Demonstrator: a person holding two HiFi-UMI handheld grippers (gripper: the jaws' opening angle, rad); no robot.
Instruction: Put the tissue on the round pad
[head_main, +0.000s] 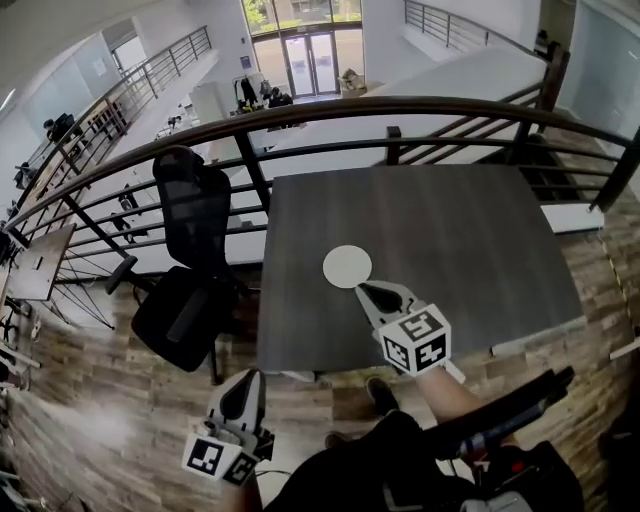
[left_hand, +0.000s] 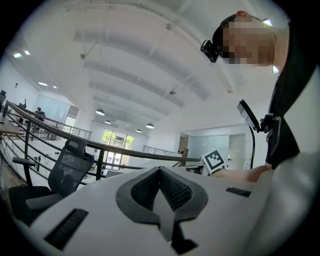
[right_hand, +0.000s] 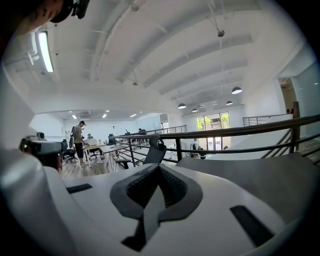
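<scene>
A round white pad (head_main: 347, 266) is seen lying flat on a dark grey wood-grain table (head_main: 460, 220), left of the table's middle and nearer its front edge than its far edge. Where the tissue is cannot be told from any view.

The right gripper (head_main: 366, 289) is held over the table's front part, with its tip just beside the near right rim of the round pad; whether pad and tip touch cannot be made out. In the right gripper view its jaws are seen closed tip to tip, with nothing between them, and the table top and a dark metal railing (head_main: 400, 104) are seen beyond them.

The left gripper (head_main: 243, 386) is held off the table, below its front left corner and above the wooden plank floor (head_main: 90, 420). Its jaws are likewise seen pressed together and empty in the left gripper view.

A black mesh office chair (head_main: 192, 262) is placed just beside the table's left edge. The railing is run along the table's far edge and left side, and an open office level is seen beyond it.
</scene>
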